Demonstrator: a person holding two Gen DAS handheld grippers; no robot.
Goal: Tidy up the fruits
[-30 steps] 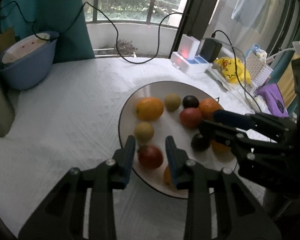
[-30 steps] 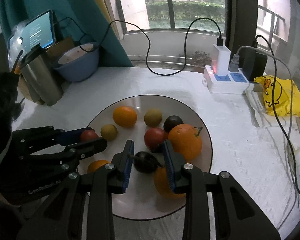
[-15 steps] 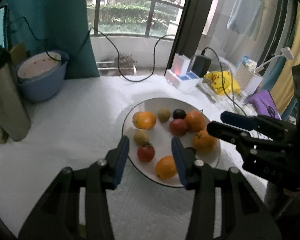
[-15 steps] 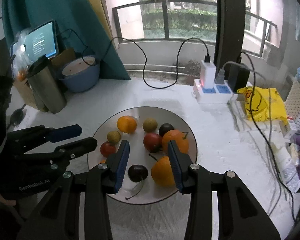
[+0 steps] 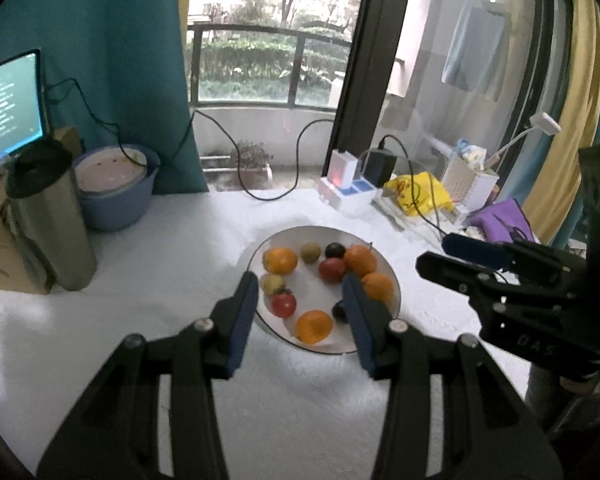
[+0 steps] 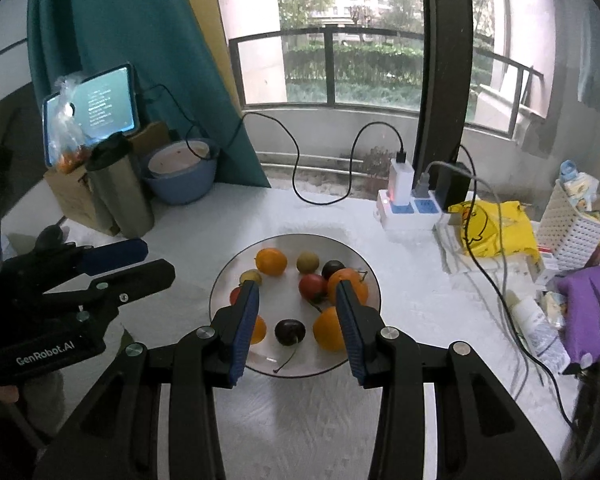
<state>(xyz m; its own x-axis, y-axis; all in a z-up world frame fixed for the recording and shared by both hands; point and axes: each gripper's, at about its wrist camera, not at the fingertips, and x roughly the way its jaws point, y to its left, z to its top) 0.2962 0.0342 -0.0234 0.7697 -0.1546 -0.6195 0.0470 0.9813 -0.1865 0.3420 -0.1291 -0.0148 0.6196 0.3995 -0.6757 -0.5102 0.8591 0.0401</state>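
So both tools hang above the white-clothed desk (image 6: 220, 208) with nothing in them. The left tool (image 5: 300, 312) has its blue-padded fingers apart and empty, and the right tool (image 6: 296, 320) looks the same, jaws parted with just air between them.

All the fruit sits on the round white plate with a dark rim (image 6: 224, 276) in the middle of the desk. On the far side there's a big orange (image 6: 271, 261), a small greenish-brown fruit (image 6: 308, 262) and a dark plum-like one (image 6: 332, 268). A red fruit (image 6: 312, 286) sits touching another orange (image 6: 350, 282) on the right. Near side has a dark cherry with a long stem (image 6: 289, 331) and one more orange (image 6: 327, 332) just beside it. A small red tomato (image 5: 283, 304) sits on the left side of the plate.

Off to the far left there's a steel tumbler (image 6: 122, 196), a blue plastic basin (image 6: 182, 180) and a lit tablet screen (image 6: 96, 112). A white power strip (image 6: 404, 208) and a yellow bag (image 6: 492, 224) are far right.
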